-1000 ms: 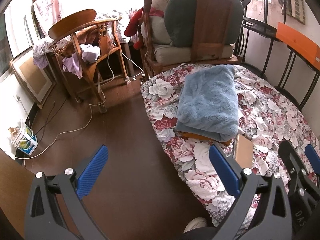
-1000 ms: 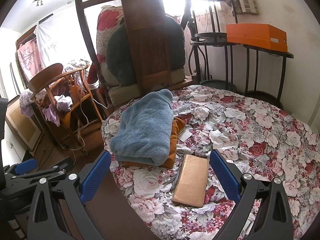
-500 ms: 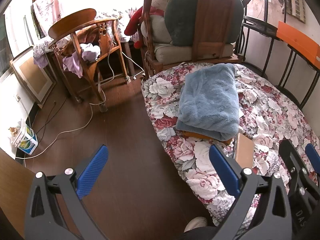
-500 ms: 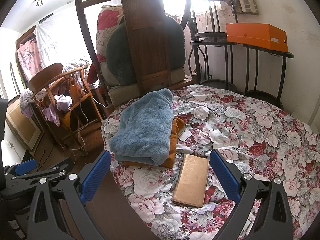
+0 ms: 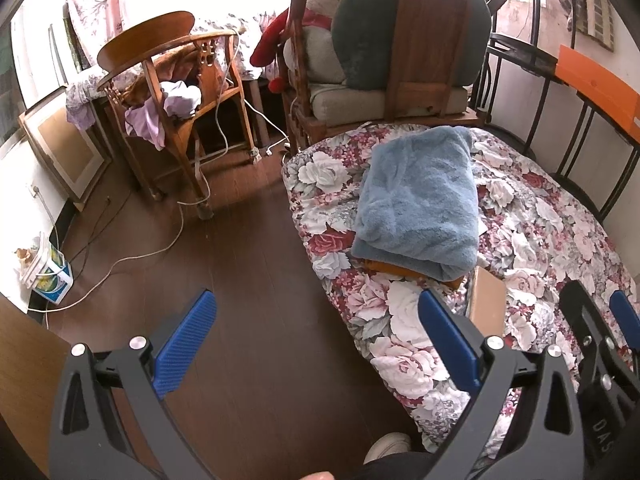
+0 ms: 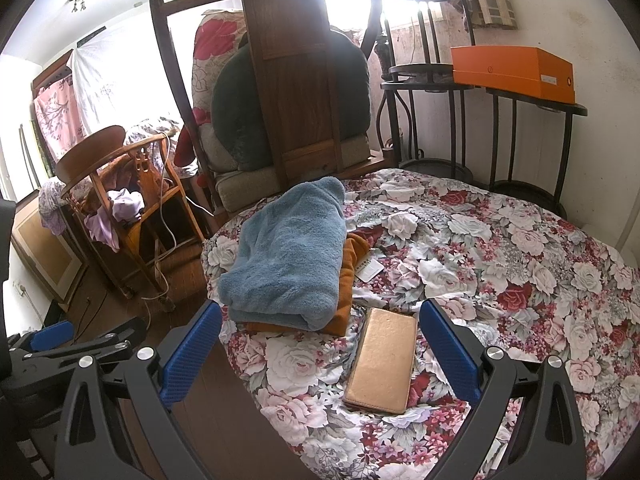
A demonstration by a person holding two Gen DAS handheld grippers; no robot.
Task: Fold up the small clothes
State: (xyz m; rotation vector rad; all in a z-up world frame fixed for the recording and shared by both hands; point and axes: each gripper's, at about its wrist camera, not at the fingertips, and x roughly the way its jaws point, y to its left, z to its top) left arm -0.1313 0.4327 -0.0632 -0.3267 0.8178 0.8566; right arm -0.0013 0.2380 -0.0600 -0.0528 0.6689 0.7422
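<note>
A folded fluffy blue garment (image 6: 286, 254) (image 5: 420, 204) lies on top of a folded orange garment (image 6: 346, 280) (image 5: 400, 270) near the left edge of the flower-print bed (image 6: 500, 264) (image 5: 560, 240). My right gripper (image 6: 320, 340) is open, held low over the bed's near edge with a tan wallet (image 6: 382, 360) between its fingers' lines, touching nothing. My left gripper (image 5: 316, 340) is open too, hanging over the brown floor (image 5: 248, 300) to the left of the bed. Each gripper shows at the edge of the other's view.
A tan wallet (image 5: 486, 306) lies in front of the clothes, with a white tag (image 6: 368, 270) beside them. Wooden chairs (image 5: 176, 92) with clothes and cushions stand behind and left. A black metal rack holds an orange box (image 6: 512, 68). Cables (image 5: 132, 256) trail across the floor. A shoe (image 5: 386, 446) shows below.
</note>
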